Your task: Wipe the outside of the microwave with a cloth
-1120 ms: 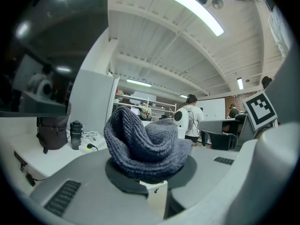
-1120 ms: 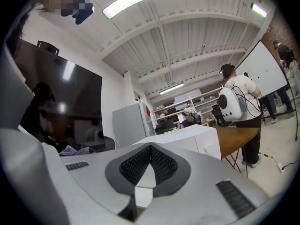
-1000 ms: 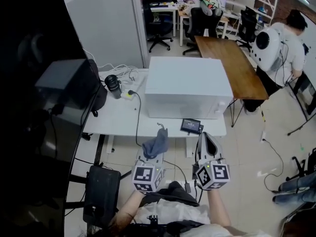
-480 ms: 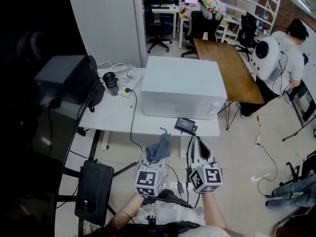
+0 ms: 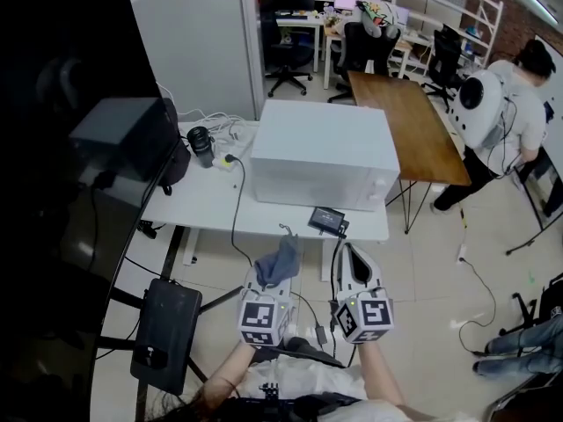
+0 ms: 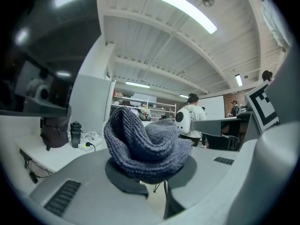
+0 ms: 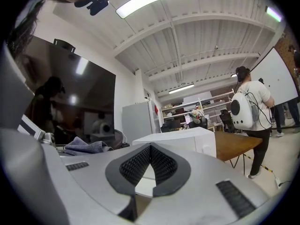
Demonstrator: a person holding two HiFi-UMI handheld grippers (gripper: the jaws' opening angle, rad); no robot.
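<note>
Cloth at the ready: the left claw (image 5: 271,280) is clamped on a bunched grey-blue knitted cloth (image 5: 281,260), most of which stands proud of the jaws, presumably so that plenty of fabric meets the surface to be wiped. Seen from the left gripper view, the cloth (image 6: 143,144) mounds up over the dark pads and hides their tips. The right claw (image 5: 354,258) is closed on nothing, its pads meeting at the tips in the right gripper view, and it appears to be kept free as a spare for steadying. Both claws hover side by side over the floor, just short of the near edge of the white table (image 5: 198,205), with no contact yet made.

The white microwave (image 5: 324,152) stands on the table toward the end nearest a wooden table (image 5: 405,121), its front turned to the near edge. A small black device (image 5: 325,220) lies at that near edge below the microwave's front, and a cable trails from the microwave's side to a power strip (image 5: 227,165) near the far edge. Judging by the gap, wiping has not started, and the cloth needs carrying forward to the front or top
</note>
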